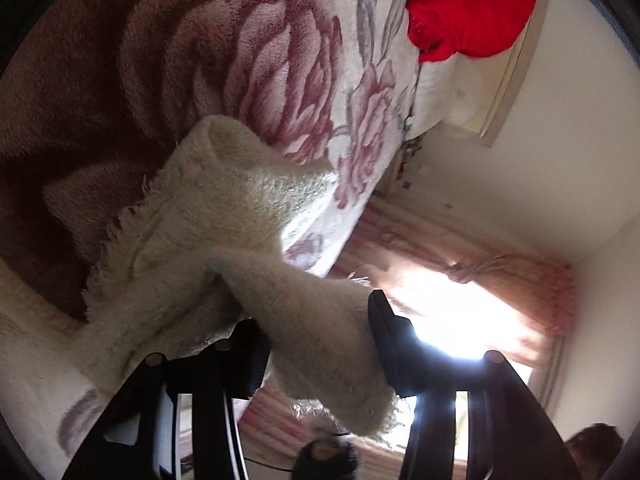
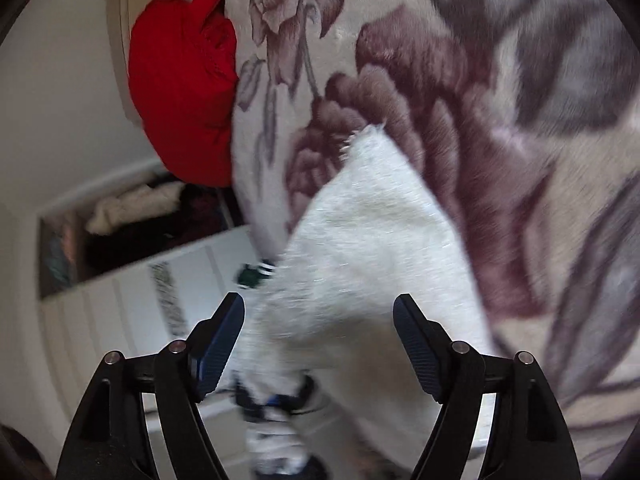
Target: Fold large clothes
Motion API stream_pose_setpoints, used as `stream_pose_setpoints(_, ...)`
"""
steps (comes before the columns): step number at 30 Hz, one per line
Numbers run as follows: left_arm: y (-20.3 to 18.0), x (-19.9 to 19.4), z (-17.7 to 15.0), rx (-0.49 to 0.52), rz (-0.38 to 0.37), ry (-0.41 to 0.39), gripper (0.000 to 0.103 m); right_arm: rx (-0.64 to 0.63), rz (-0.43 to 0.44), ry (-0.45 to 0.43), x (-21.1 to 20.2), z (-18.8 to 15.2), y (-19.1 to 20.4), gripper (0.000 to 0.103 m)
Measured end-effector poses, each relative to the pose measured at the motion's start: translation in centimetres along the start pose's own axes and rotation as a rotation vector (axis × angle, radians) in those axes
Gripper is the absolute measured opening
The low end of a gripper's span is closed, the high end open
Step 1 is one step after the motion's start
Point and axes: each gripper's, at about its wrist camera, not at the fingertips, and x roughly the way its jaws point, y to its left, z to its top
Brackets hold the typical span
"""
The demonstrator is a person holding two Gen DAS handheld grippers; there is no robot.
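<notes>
A: Are the tongs holding the sweater?
B: The left gripper has a fold of the cream sweater between its partly open jaws; if the pads press, I cannot tell. The right gripper is wide, holding nothing.
A: And behind?
B: The sweater lies on the flowered blanket, a red pillow far behind
</notes>
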Motion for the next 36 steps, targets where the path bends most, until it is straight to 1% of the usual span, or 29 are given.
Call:
stream_pose_setpoints(2,0.5,-0.1,0.1,-0.068,-0.103,-0.028,0.062,-0.064,-0.064,0.025,-0.1,-0.1,-0.3,0.079)
stream_pose_setpoints(3,0.5,-0.1,0.0,-0.098,-0.143,-0.053,0.063,-0.109,-0.101,0.039,0.0,-0.2,-0.3,0.079)
stream_pose_setpoints(4,0.2,-0.1,-0.1,-0.103,-0.156,-0.075,0.063,-0.146,-0.127,0.049,0.1,-0.4,-0.7,0.079)
stream_pose_setpoints(5,-0.6,-0.4,-0.2,-0.071,-0.141,-0.098,0.063,-0.189,-0.152,0.059,0.6,-0.4,-0.7,0.079)
stream_pose_setpoints(6,-2.2,-0.9,-0.4,0.019,-0.086,-0.135,0.063,-0.233,-0.167,0.078,1.2,-0.4,-0.5,0.079)
stream_pose_setpoints(7,-3.9,-1.3,-0.6,0.123,-0.012,-0.166,0.063,-0.259,-0.187,0.091,1.3,-0.7,-0.7,0.079)
stream_pose_setpoints(9,-8.7,-2.4,-2.1,0.439,0.211,-0.242,0.065,-0.311,-0.245,0.1,2.4,-0.5,-0.4,0.079)
stream_pose_setpoints(10,-10.2,-2.3,-2.9,0.55,0.318,-0.267,0.065,-0.324,-0.264,0.104,2.9,-0.4,-0.3,0.079)
stream_pose_setpoints(11,-10.9,-2.0,-3.2,0.621,0.396,-0.267,0.065,-0.335,-0.272,0.117,3.3,-0.5,-0.3,0.079)
stream_pose_setpoints(12,-11.2,-1.1,-3.3,0.671,0.458,-0.244,0.065,-0.339,-0.271,0.13,3.7,-0.4,-0.3,0.079)
stream_pose_setpoints(13,-11.1,0.1,-3.1,0.701,0.531,-0.218,0.065,-0.347,-0.279,0.142,4.0,-0.2,-0.4,0.079)
stream_pose_setpoints(14,-10.7,1.4,-2.8,0.723,0.585,-0.188,0.065,-0.359,-0.293,0.153,4.4,-0.1,-0.5,0.079)
stream_pose_setpoints(16,-9.9,4.1,-2.6,0.763,0.658,-0.119,0.065,-0.382,-0.329,0.176,5.2,0.2,-0.9,0.079)
stream_pose_setpoints(17,-9.4,5.6,-2.8,0.805,0.696,-0.077,0.065,-0.389,-0.33,0.186,5.6,0.2,-1.1,0.079)
stream_pose_setpoints(18,-9.0,6.4,-3.1,0.84,0.749,-0.06,0.065,-0.397,-0.328,0.193,5.9,0.2,-1.2,0.079)
stream_pose_setpoints(19,-9.0,7.4,-3.7,0.876,0.85,-0.076,0.065,-0.407,-0.323,0.192,5.9,0.1,-1.1,0.079)
stream_pose_setpoints(20,-9.0,7.6,-4.1,0.89,0.863,-0.082,0.065,-0.423,-0.333,0.193,5.9,-0.1,-0.9,0.079)
stream_pose_setpoints(21,-9.2,7.3,-4.9,0.913,0.867,-0.097,0.065,-0.446,-0.368,0.179,5.6,-0.3,-0.5,0.079)
stream_pose_setpoints(22,-9.3,6.8,-5.5,0.914,0.874,-0.113,0.065,-0.463,-0.38,0.166,5.3,-0.5,-0.2,0.079)
stream_pose_setpoints(24,-9.2,5.1,-7.0,0.865,0.837,-0.134,0.065,-0.488,-0.39,0.135,4.0,-1.2,0.4,0.079)
stream_pose_setpoints(25,-9.0,4.7,-7.6,0.857,0.832,-0.138,0.065,-0.496,-0.389,0.122,3.5,-1.5,0.6,0.079)
stream_pose_setpoints(27,-8.2,4.0,-9.0,0.853,0.832,-0.115,0.065,-0.505,-0.379,0.114,2.7,-2.3,0.8,0.079)
stream_pose_setpoints(28,-7.8,4.5,-9.3,0.855,0.836,-0.103,0.065,-0.507,-0.379,0.113,2.6,-2.7,0.7,0.079)
stream_pose_setpoints(29,-7.1,5.2,-9.5,0.862,0.862,-0.092,0.065,-0.508,-0.368,0.12,2.5,-3.0,0.7,0.079)
stream_pose_setpoints(31,-6.5,6.4,-10.0,0.899,0.898,-0.093,0.061,-0.514,-0.369,0.13,3.0,-3.6,0.3,0.078)
stream_pose_setpoints(32,-6.6,7.1,-10.4,0.945,0.941,-0.12,0.028,-0.52,-0.365,0.129,3.2,-3.8,0.1,0.068)
stream_pose_setpoints(33,-6.8,7.6,-10.5,0.966,0.972,-0.127,0.02,-0.528,-0.378,0.121,3.5,-4.1,0.0,0.055)
stream_pose_setpoints(34,-7.2,7.8,-10.7,0.982,0.975,-0.14,0.014,-0.533,-0.415,0.111,3.6,-4.4,-0.1,0.03)
stream_pose_setpoints(36,-8.2,7.5,-11.1,0.994,0.943,-0.166,0.011,-0.533,-0.414,0.089,3.2,-4.7,0.1,0.022)
